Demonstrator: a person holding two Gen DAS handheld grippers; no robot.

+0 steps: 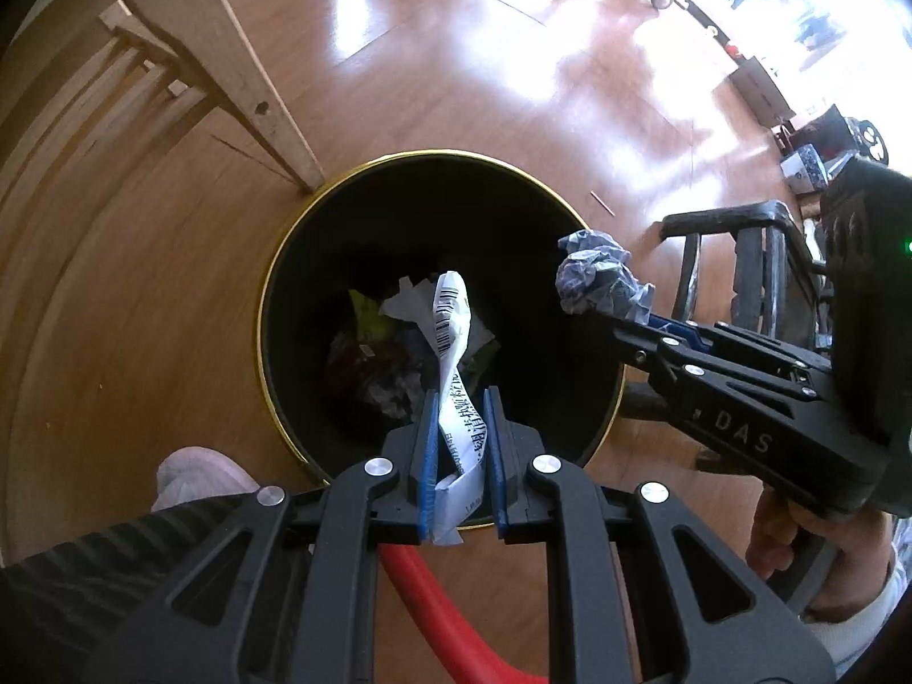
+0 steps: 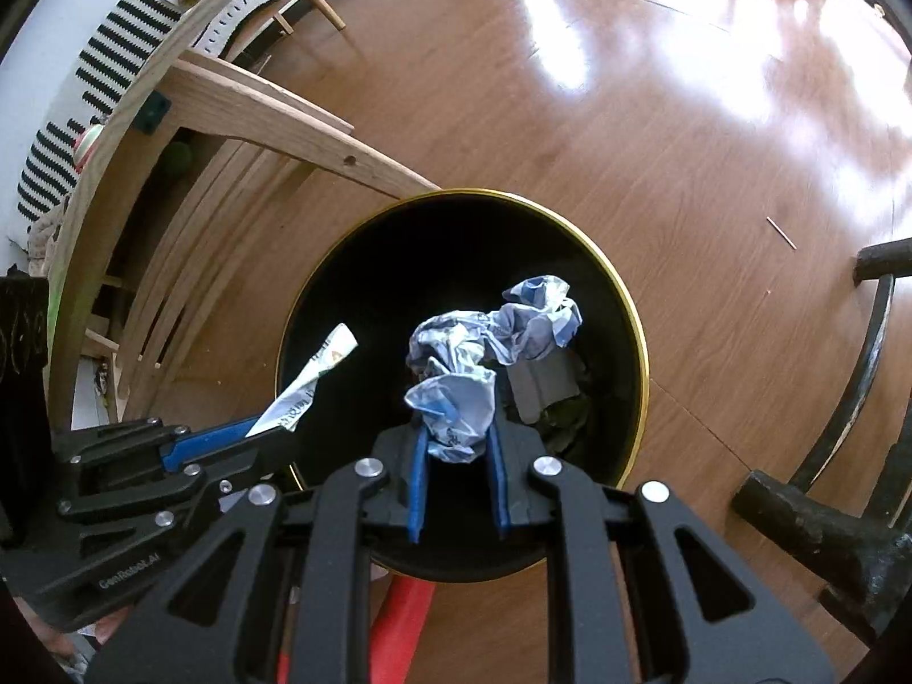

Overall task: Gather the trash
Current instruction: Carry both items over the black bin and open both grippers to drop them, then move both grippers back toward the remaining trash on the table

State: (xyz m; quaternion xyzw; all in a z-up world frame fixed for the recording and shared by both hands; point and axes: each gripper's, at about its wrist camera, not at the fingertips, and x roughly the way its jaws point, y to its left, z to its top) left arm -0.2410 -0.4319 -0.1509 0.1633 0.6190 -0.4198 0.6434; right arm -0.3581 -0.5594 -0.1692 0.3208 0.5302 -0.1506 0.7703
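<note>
At frame centre, a twisted printed paper strip (image 1: 453, 376) is pinched by the left gripper (image 1: 460, 456) above a black bin (image 1: 273, 308); crumpled blue-white paper (image 2: 456, 393) is pinched by the right gripper (image 2: 454, 450).

Glossy brown wood-plank floor (image 2: 655, 131) with a bin and furniture legs standing on it.

A round black trash bin with a gold rim (image 1: 268, 285) stands on the floor just beside the pale wooden frame of a piece of furniture (image 2: 296, 131); crumpled papers and wrappers (image 1: 393, 342) lie inside it. A thin pale stick (image 2: 781, 232) lies on the bare planks well apart from the bin, and dark curved metal legs (image 2: 866, 376) rest near the right.
</note>
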